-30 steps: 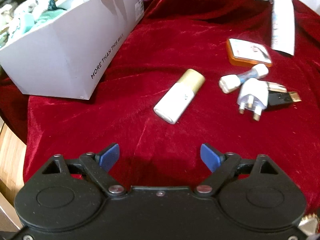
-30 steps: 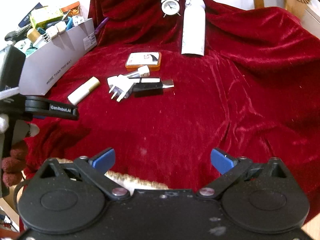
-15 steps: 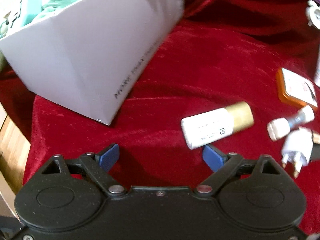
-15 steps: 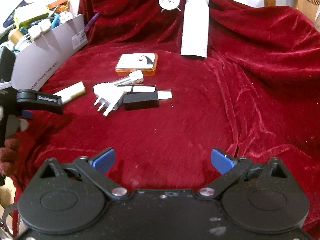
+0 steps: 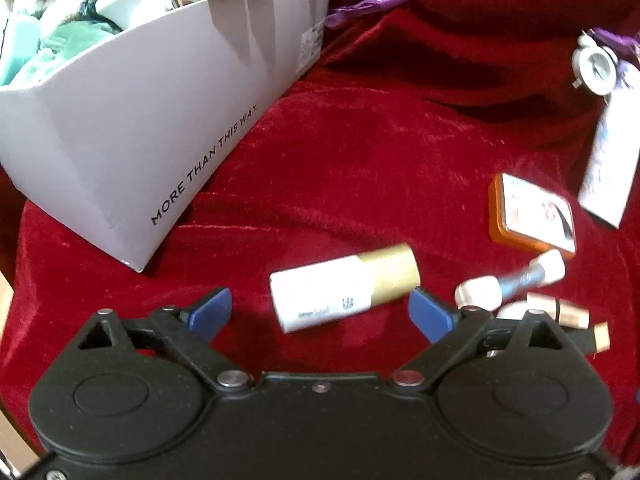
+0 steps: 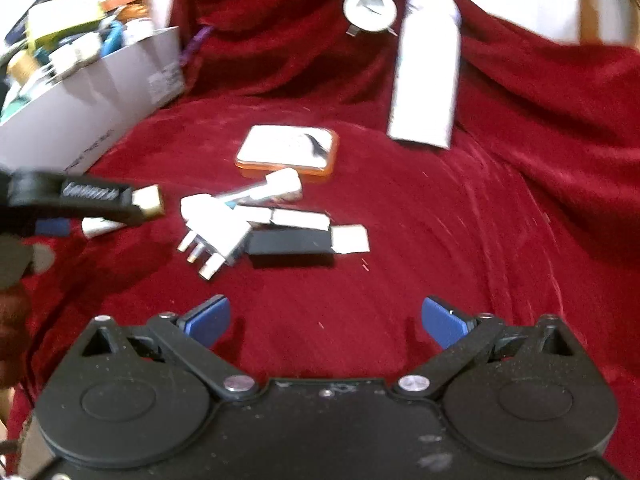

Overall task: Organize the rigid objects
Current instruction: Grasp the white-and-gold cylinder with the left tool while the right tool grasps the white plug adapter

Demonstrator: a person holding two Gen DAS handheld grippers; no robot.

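Black claw (image 5: 322,312) bodies, blue fingertips (image 6: 208,318), silver pivot screws.

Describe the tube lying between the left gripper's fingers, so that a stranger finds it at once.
Start at the grey box on the red cloth. Just right of its near corner, a short tube lies on its side. Unlike the nearby plug and orange tin, it is white with a gold cap.

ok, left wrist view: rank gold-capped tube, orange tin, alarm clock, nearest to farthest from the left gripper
1. Gold-capped tube: lying on the red cloth just ahead of the left gripper, between its open jaws.
2. Orange tin: right, mid-distance.
3. Alarm clock: far right, at the back.
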